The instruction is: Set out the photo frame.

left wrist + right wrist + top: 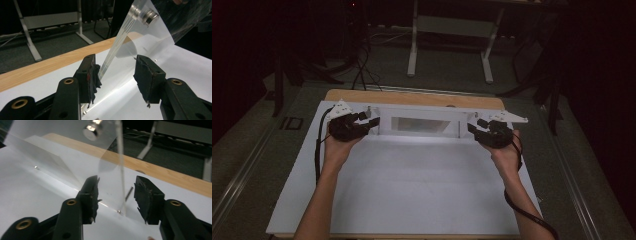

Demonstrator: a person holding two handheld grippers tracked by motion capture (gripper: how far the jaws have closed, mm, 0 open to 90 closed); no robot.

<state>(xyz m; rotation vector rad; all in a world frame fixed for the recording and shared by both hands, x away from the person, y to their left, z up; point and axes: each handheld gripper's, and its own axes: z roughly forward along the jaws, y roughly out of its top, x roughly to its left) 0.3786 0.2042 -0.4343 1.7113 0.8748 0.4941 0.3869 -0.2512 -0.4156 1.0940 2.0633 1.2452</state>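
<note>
Flanking clear acrylic box [419,124] ends: both tools, nothing visible inside.

Both forearms reach forward from the near edge, spread wide apart. The left tongs [373,121] point inward toward the right, jaws parted with a clear gap between the pads. The right tongs [473,131] point inward toward the left, jaws likewise standing apart.
</note>
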